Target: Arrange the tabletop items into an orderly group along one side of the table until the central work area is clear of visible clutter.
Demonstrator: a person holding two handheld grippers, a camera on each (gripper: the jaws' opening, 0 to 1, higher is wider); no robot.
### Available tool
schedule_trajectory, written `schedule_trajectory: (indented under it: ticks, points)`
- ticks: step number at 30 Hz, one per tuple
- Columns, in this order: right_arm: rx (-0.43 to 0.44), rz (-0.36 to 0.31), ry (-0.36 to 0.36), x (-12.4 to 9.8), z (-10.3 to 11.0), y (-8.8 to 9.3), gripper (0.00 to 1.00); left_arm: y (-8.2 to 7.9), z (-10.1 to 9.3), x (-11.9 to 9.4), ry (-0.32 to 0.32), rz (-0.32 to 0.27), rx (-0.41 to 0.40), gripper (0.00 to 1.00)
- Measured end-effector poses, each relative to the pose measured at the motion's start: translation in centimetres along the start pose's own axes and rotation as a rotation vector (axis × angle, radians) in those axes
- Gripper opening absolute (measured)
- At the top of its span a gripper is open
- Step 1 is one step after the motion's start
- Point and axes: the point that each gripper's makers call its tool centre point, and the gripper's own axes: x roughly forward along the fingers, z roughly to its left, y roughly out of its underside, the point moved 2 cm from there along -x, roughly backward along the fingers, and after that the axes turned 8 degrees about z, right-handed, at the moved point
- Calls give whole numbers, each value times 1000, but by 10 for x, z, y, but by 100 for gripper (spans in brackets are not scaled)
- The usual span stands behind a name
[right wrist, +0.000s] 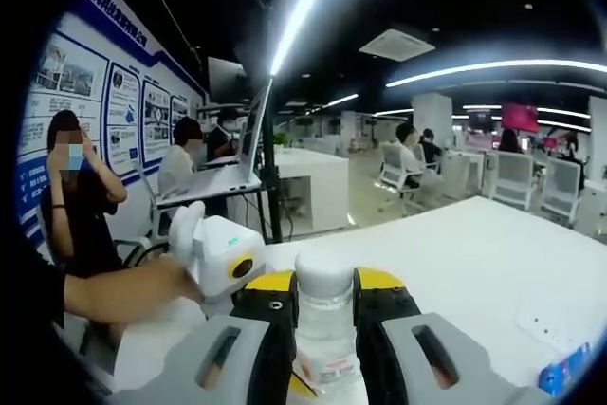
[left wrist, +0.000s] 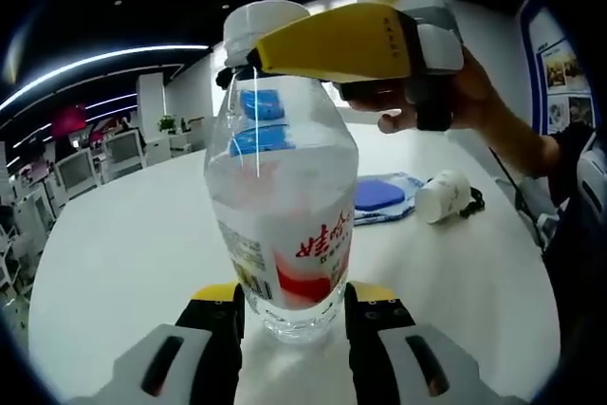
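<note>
A clear plastic water bottle (left wrist: 285,225) with a red and white label stands upright on the white table (left wrist: 123,244). In the left gripper view my left gripper (left wrist: 292,315) is shut on the bottle's base, one jaw pressed to each side. My right gripper (left wrist: 254,59) comes in from the upper right, held by a hand (left wrist: 474,92), with its yellow jaws closed on the white cap (left wrist: 256,21). In the right gripper view the same cap (right wrist: 324,277) sits between my right gripper (right wrist: 324,303) jaws.
A blue cloth (left wrist: 379,194) and a white cup (left wrist: 444,196) lying on its side with a black cord rest on the table's far right. A blue item (right wrist: 564,372) lies at the table edge. Seated people, desks and chairs stand beyond.
</note>
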Motion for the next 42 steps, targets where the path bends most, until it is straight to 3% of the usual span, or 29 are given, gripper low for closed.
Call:
schedule_trajectory:
  ticks: [24,35,42]
  points:
    - [56,-19,-31,7,-7,7,19,8,-13,0,-18,24,-6,41]
    - [55,-21,-99,3,-8,9,21,8,-34,0,-39,10,-12,40]
    - [66,-24,-102,4,-4,8,29,9,-34,-1,-43,9,-15,41]
